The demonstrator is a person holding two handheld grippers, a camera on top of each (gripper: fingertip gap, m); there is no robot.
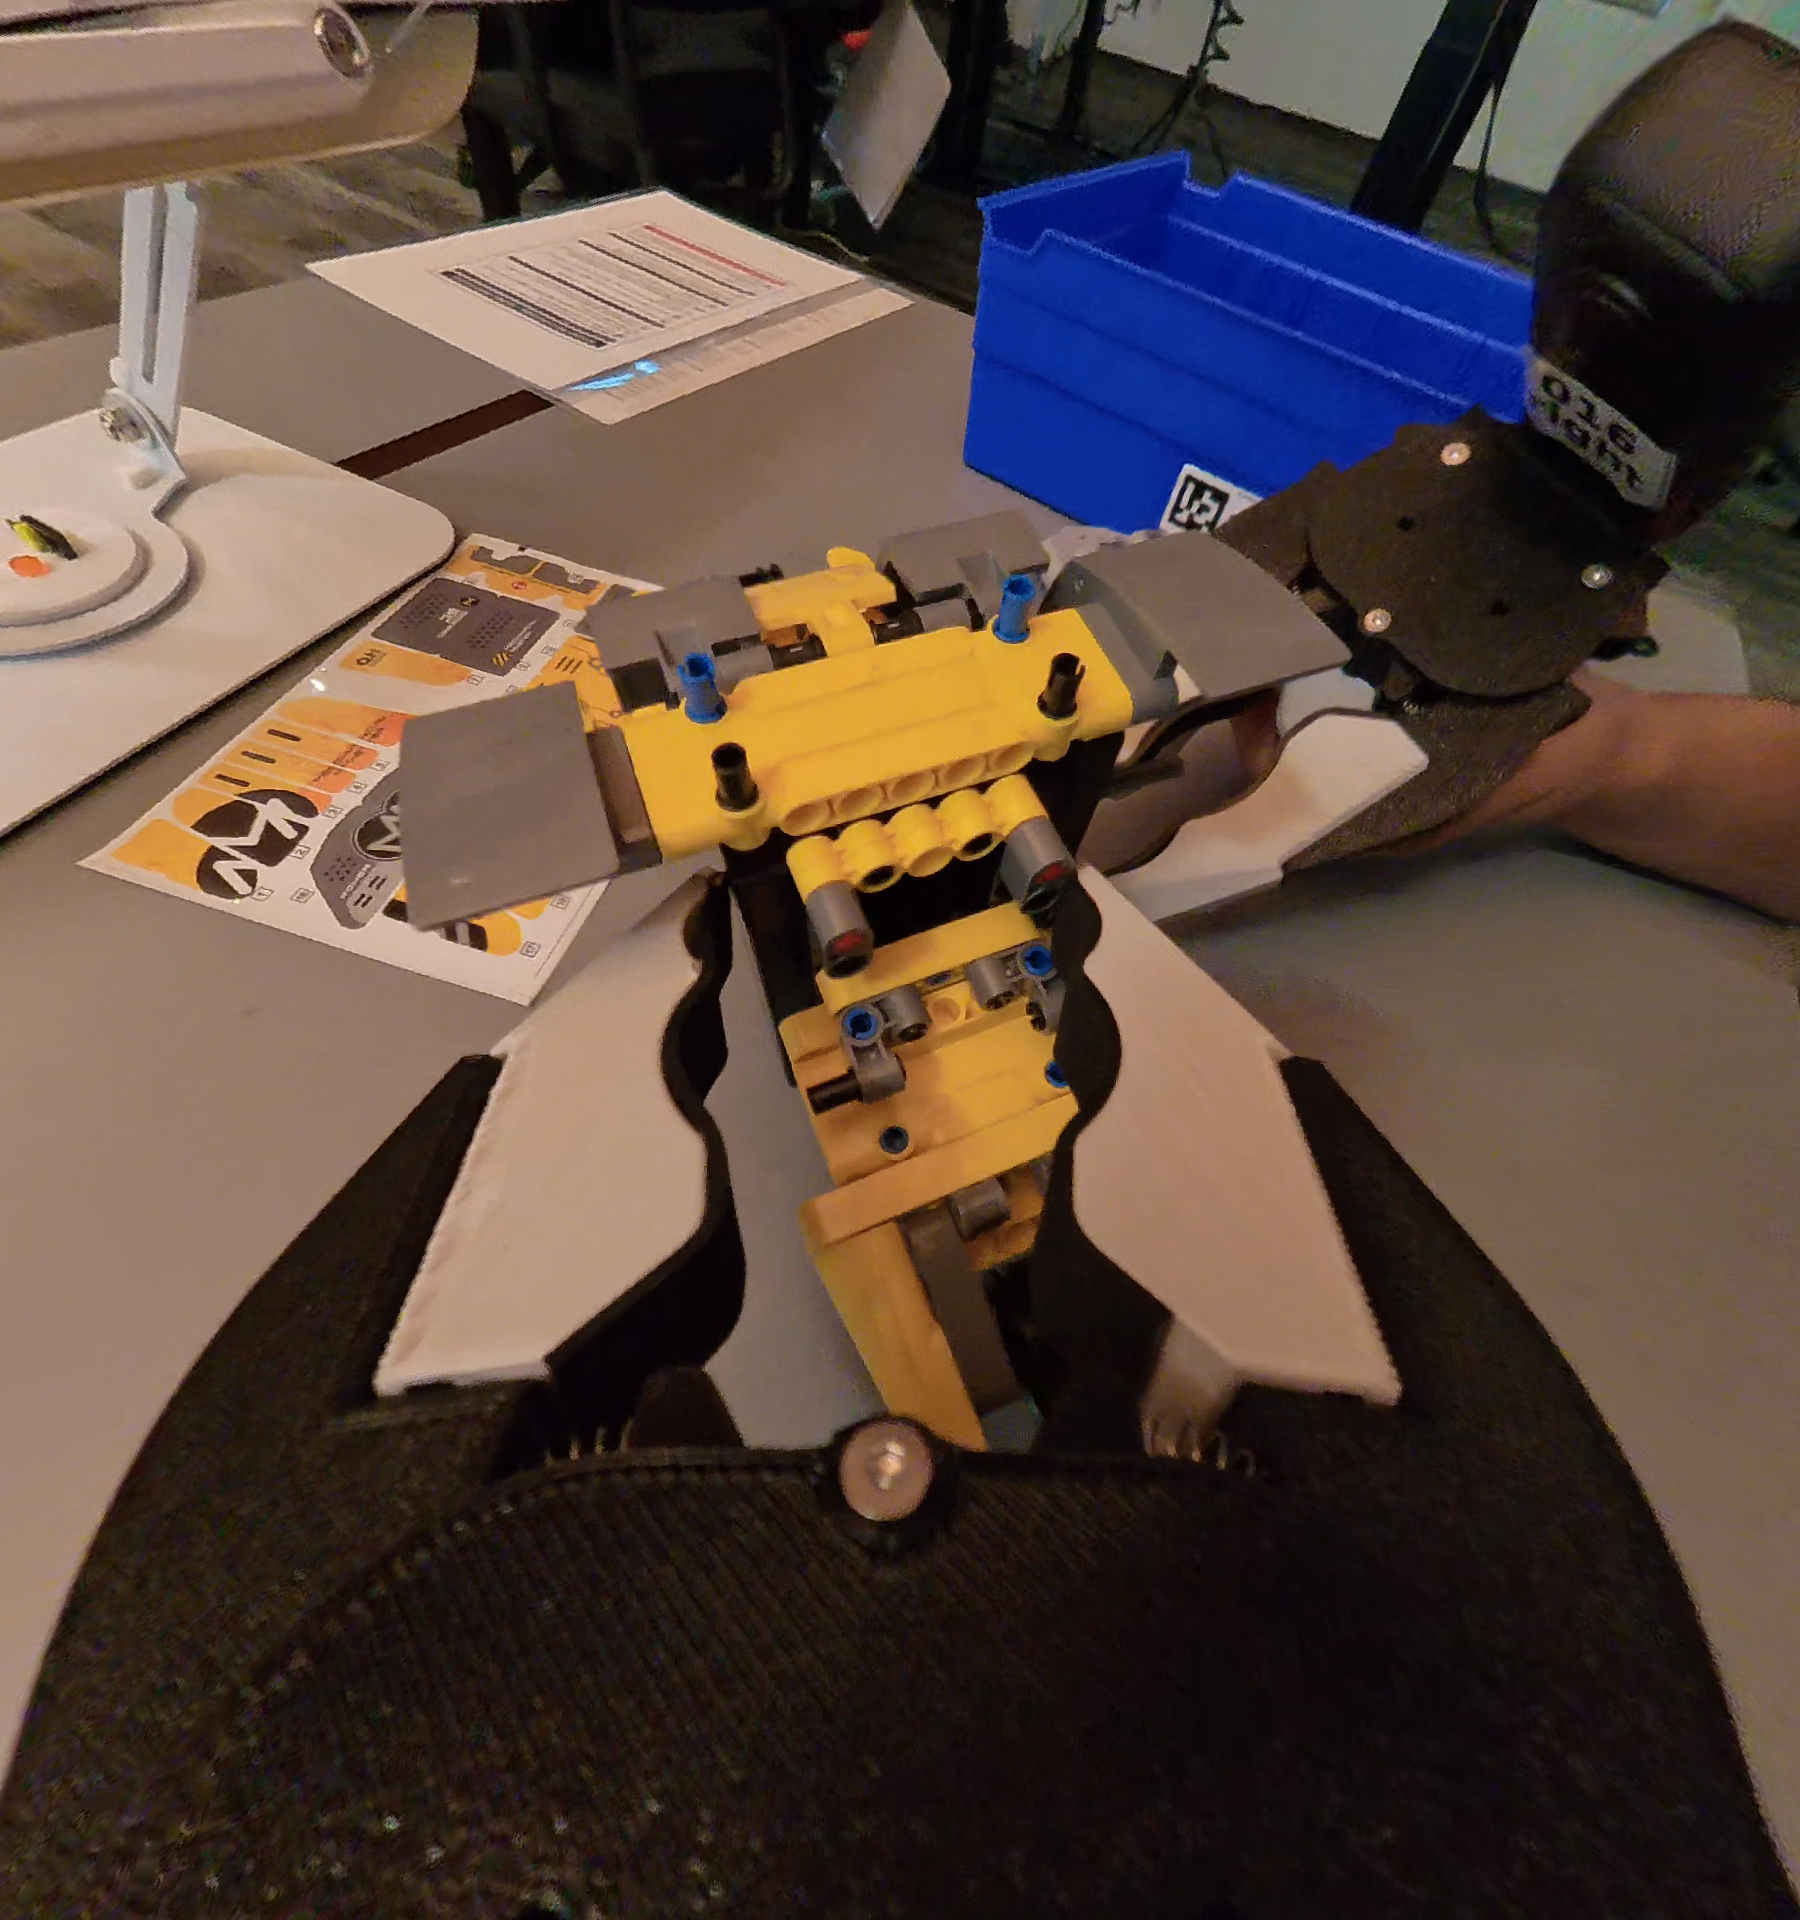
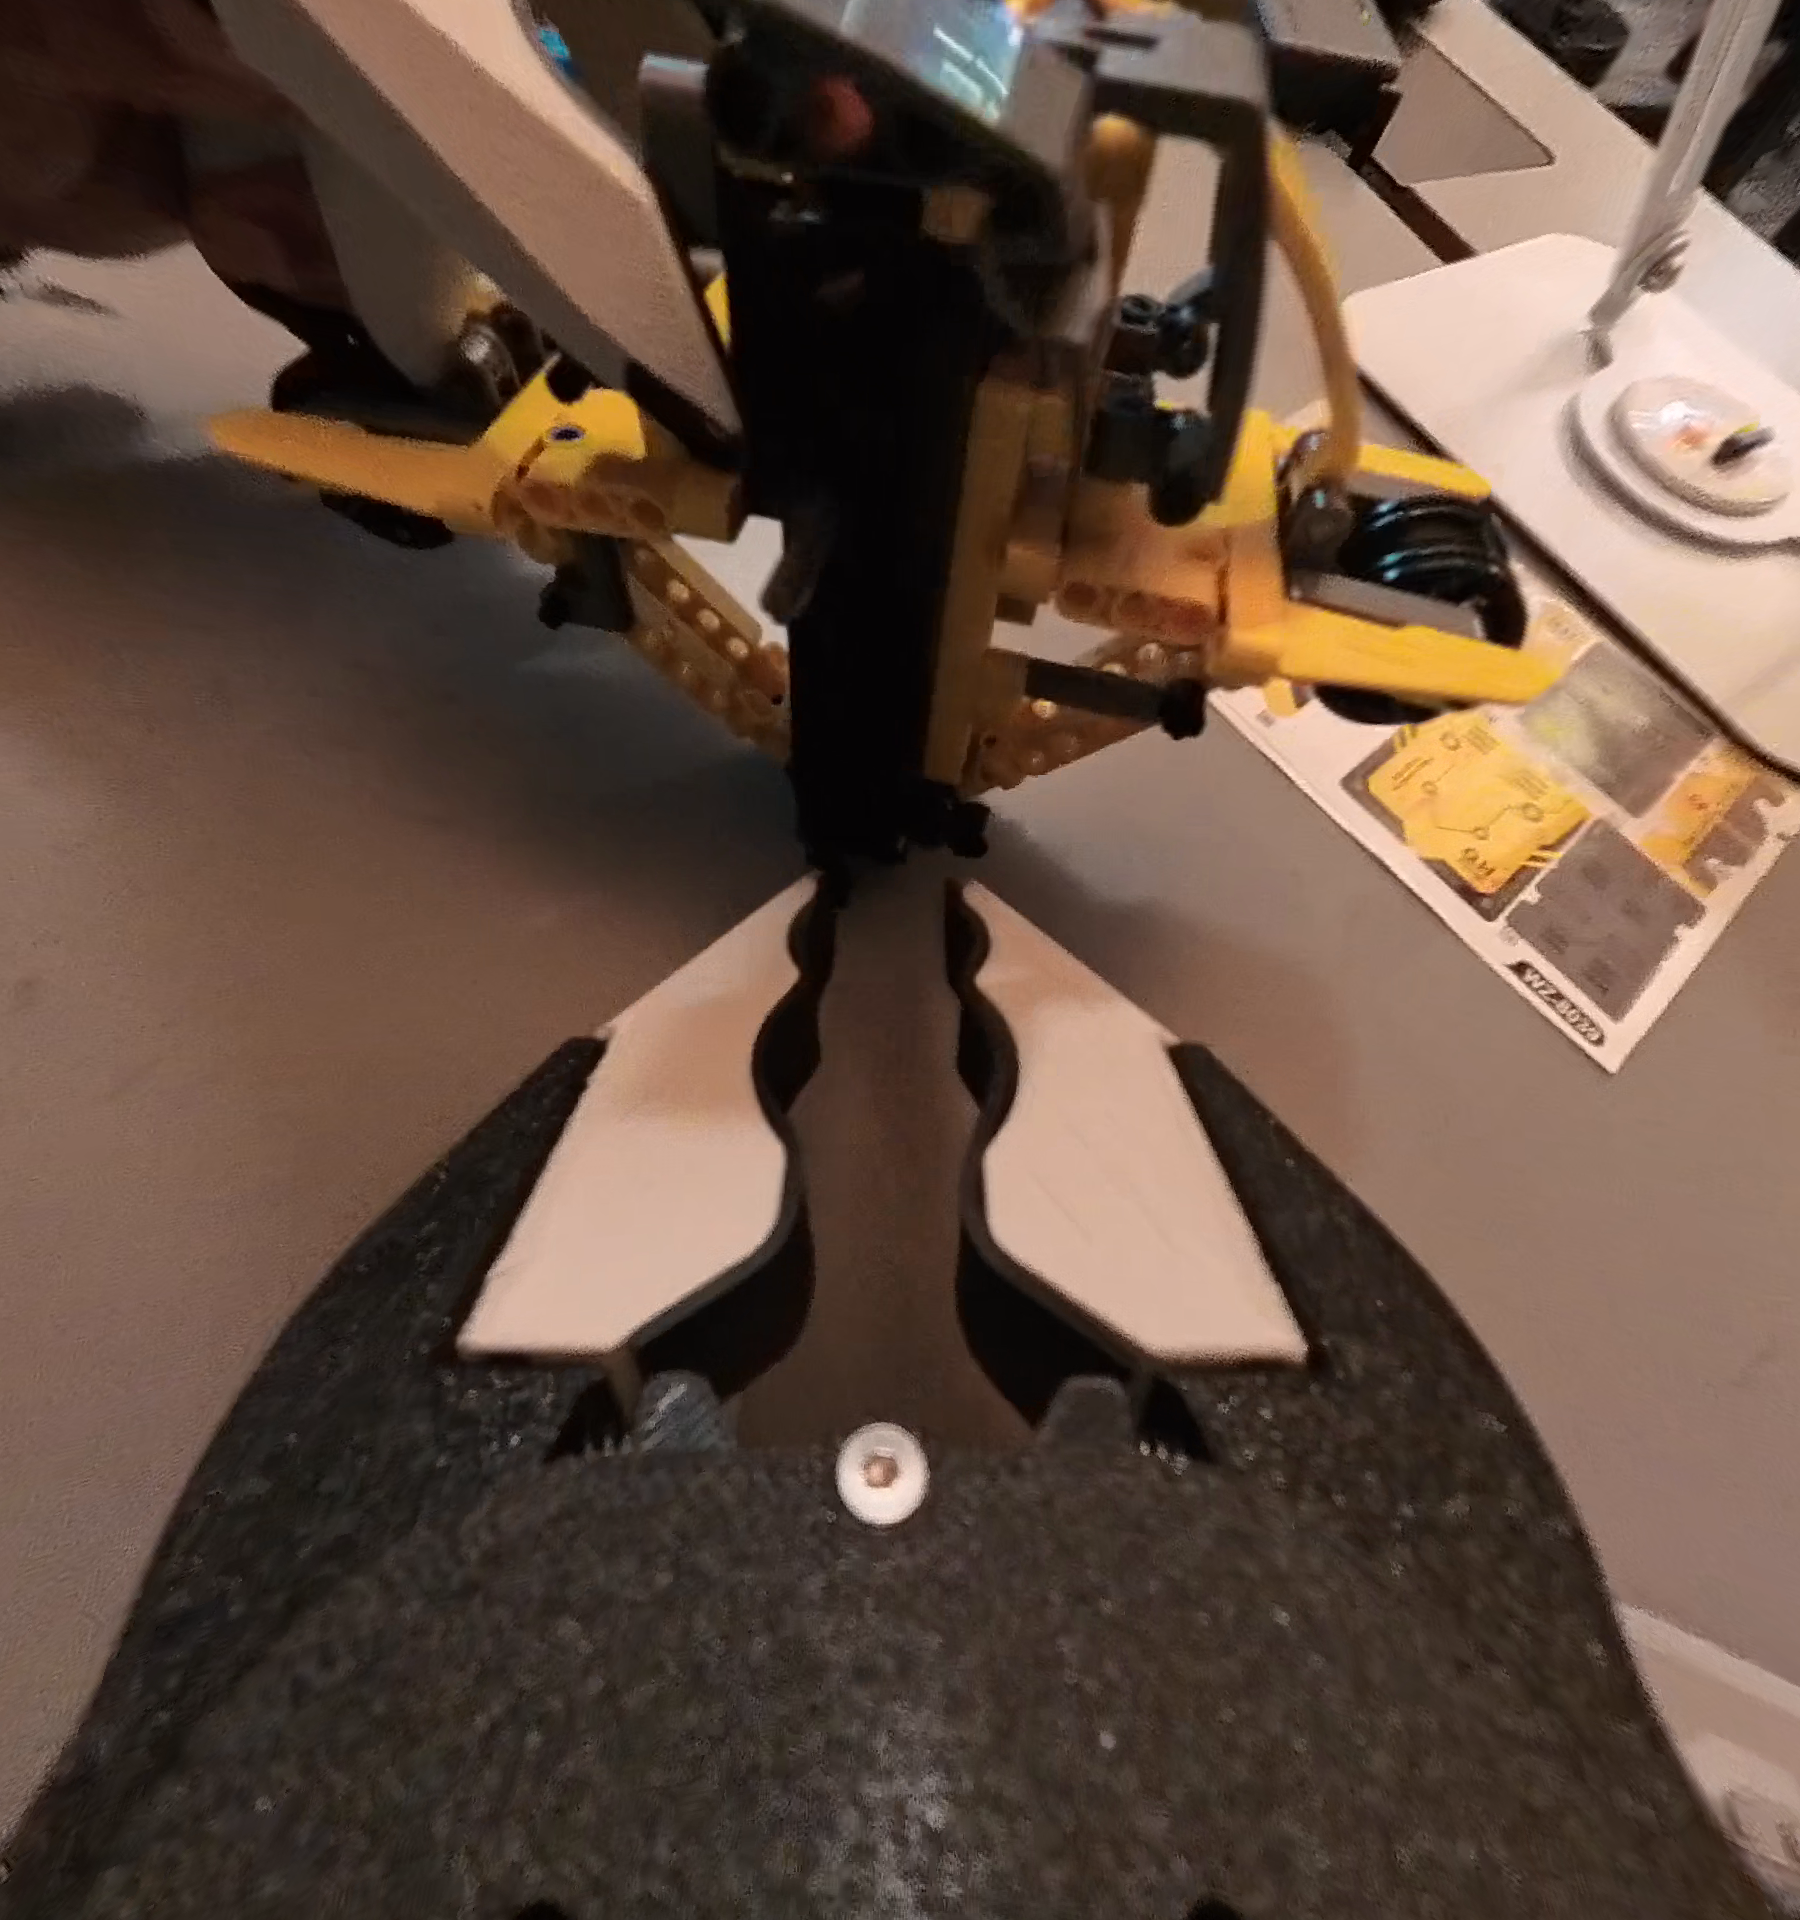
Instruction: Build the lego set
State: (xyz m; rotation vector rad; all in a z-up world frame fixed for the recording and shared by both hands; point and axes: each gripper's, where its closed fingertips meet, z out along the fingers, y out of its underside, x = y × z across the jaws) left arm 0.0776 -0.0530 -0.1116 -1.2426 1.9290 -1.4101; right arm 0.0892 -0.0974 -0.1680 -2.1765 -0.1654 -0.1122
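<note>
A yellow, black and grey brick-built vehicle model [image 1: 875, 717] is held off the grey table [image 1: 96, 1195]. My left gripper [image 1: 896, 894] is shut on its yellow body, with the grey side panels and blue and black pins beyond the fingertips. My right gripper [image 2: 891, 888] comes in from the right [image 1: 1176, 748], its jaws almost closed with the tips pinching the black end of the model [image 2: 875, 520]. A white finger [image 2: 480, 187] of the left gripper shows at the upper left of the right wrist view. A person's hand holds the right gripper.
A sticker sheet [image 1: 283, 790] lies flat under the model and also shows in the right wrist view [image 2: 1561, 831]. A white lamp base [image 1: 200, 582] stands at the left. A blue bin [image 1: 1187, 343] stands at the back right, a printed paper [image 1: 605, 281] at the back. Across from one pair of fingers to the other is roughly 8 centimetres.
</note>
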